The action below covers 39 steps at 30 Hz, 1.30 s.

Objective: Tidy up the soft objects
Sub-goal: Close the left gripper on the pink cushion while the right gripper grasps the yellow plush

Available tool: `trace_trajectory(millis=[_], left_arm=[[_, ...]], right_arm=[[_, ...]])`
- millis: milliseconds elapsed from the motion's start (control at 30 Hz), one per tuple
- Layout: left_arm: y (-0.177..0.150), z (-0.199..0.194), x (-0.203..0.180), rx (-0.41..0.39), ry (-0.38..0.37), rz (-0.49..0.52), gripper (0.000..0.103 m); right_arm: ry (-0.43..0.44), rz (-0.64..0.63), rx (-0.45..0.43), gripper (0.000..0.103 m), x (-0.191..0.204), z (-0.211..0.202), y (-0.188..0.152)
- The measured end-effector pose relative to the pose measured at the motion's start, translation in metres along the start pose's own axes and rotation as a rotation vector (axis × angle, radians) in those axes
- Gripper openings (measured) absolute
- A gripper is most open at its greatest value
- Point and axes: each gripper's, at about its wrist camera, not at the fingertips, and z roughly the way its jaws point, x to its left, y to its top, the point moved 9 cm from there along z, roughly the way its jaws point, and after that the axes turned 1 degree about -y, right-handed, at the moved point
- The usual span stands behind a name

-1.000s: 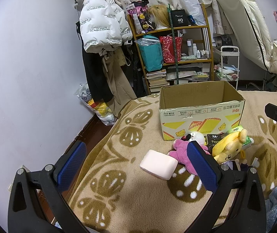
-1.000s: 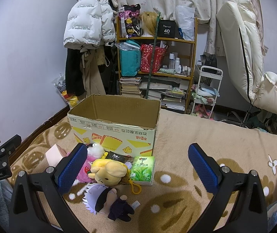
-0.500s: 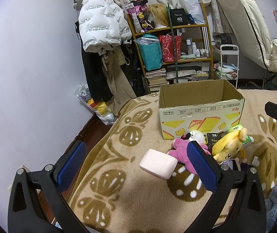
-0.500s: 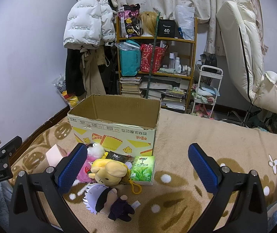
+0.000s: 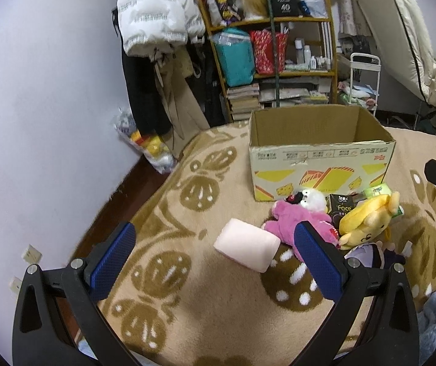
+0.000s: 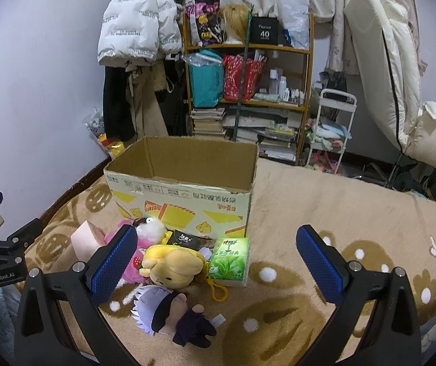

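Soft objects: a small heap lies on the beige patterned blanket point(image 5: 187, 320) just in front of the cardboard box point(image 6: 184, 204), the nearest pieces touching its printed front wall.
Box: open at the top, upright; no contents show from either camera.
Pink block: a pale pink cushion-like block point(image 5: 246, 248) lies at the left end of the heap, beside the pink plush point(image 5: 297, 221). The left wrist view shows it whole; in the right wrist view only a corner point(image 6: 85, 239) shows past the tool finger.
Yellow plush: the yellow plush point(image 6: 172, 265) lies on its side in the middle of the heap, a yellow clip trailing from it.
White-haired doll: the doll in dark clothes point(image 6: 169, 314) lies nearest the right camera, just in front of the yellow plush. The left wrist view shows only a sliver of it behind that tool's finger.
Tissue pack: the green tissue pack point(image 6: 230, 257) is plain in the right wrist view; only its top edge shows in the left.
Black packet: a black packet point(image 5: 341, 210) leans against the box.
Left tool: the left tool point(image 5: 218, 256) hangs above the blanket, fingers spread wide, nothing between them.
Right tool: the right tool point(image 6: 218, 263) hangs above the heap, fingers spread wide, gripping nothing.
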Motion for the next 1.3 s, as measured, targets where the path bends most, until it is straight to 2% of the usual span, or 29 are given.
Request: trace_trajectory(millis=[167, 300, 467, 767, 967, 1300], left_arm=[[0.003, 0.022, 0.002, 0.045, 0.018, 0.003, 0.102], [0.003, 0.041, -0.002, 0.083, -0.016, 0.004, 0.102], [-0.001, 0.062, -0.01, 0.131, -0.019, 0.033, 0.102], [-0.024, 0.102, -0.021, 0.266, -0.041, 0.076, 0.102], [-0.042, 0.122, -0.03, 0.331, -0.039, 0.119, 0.102], [-0.057, 0.137, -0.034, 0.398, -0.089, 0.098, 0.102]], right_arm=[[0.002, 0.015, 0.016, 0.103, 0.002, 0.016, -0.005], [0.007, 0.001, 0.033, 0.103, 0.007, 0.025, -0.005], [0.013, -0.021, 0.06, 0.103, 0.013, 0.037, -0.007], [0.048, -0.012, 0.136, 0.103, 0.018, 0.061, -0.016], [0.099, 0.013, 0.236, 0.103, 0.026, 0.081, -0.034], [0.106, -0.002, 0.293, 0.103, 0.034, 0.099, -0.052]])
